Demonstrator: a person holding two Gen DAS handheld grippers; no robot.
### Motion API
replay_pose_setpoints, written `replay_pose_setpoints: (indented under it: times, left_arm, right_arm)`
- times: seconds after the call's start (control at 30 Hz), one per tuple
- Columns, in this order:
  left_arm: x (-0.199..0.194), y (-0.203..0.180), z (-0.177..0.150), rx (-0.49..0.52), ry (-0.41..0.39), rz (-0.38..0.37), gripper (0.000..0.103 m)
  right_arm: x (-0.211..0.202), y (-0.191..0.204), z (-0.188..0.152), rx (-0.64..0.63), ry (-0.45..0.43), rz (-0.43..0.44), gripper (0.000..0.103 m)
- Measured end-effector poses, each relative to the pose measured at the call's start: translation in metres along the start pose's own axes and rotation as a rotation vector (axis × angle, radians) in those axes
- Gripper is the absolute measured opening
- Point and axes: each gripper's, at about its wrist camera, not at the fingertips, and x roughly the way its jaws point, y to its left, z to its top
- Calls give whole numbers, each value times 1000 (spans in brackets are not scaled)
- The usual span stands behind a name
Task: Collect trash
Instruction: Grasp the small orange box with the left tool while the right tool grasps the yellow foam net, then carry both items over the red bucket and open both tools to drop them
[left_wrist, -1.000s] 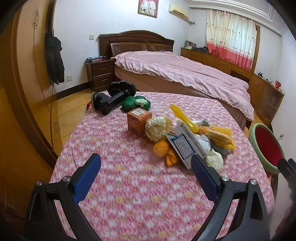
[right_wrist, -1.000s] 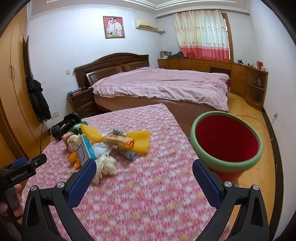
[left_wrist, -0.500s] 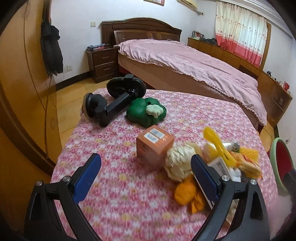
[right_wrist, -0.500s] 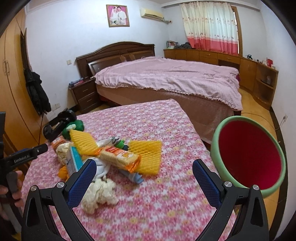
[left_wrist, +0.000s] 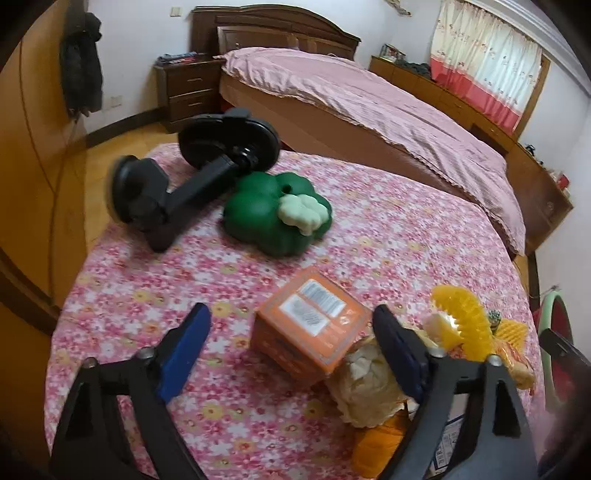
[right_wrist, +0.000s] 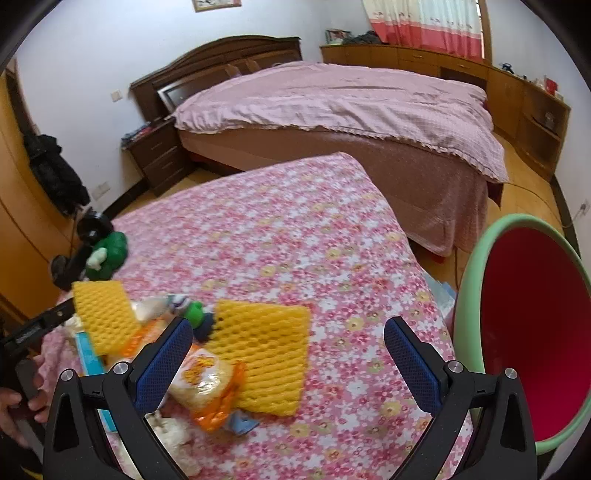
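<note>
While the left gripper (left_wrist: 290, 345) narrows its fingers around the orange cardboard box (left_wrist: 310, 326) on the floral-clothed counter (left_wrist: 388, 236) (pads not yet touching), the right gripper (right_wrist: 288, 352) hangs wide apart over yellow foam netting (right_wrist: 264, 356).

No legible wording anywhere. On the orange box (left_wrist: 312, 325), near the worktop's front edge, a white label with a barcode and print too blurred to read. On the snack packet (right_wrist: 205, 380) toward the front left corner, orange lettering, smeared beyond reading. On the blue-and-white carton (right_wrist: 86, 350) at the left edge, no readable print either.
</note>
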Motion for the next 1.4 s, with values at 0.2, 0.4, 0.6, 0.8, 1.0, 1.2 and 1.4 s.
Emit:
replay_pose_setpoints:
  times: [0.2,0.4,0.6,0.8,1.0,1.2,1.4]
  left_arm:
    - [0,2,-4,29,-15,-66,62]
    - [-30,-2,-11,44,-77,-95,62]
    - [-66,-8,-21,41,-128,-80,62]
    - [-92,-25,-30,53,-153,-82,62]
    - [-111,-51,-42,84,-169,-108,62]
    - [-126,-79,-55,129,-169,-150,62]
    - [-142,-100,-65,160,-178,-198,62]
  right_arm:
    - [9,3,-5,20,-9,8,87]
    - [17,4,-11,39,38,43,69]
    - [28,-1,-13,52,89,80,38]
    - [18,-13,-17,88,72,125,16]
    - [-20,-22,-23,101,-15,158,10]
    - [-68,-27,-31,75,-125,140,10]
    - [-111,-29,-36,44,-215,101,10]
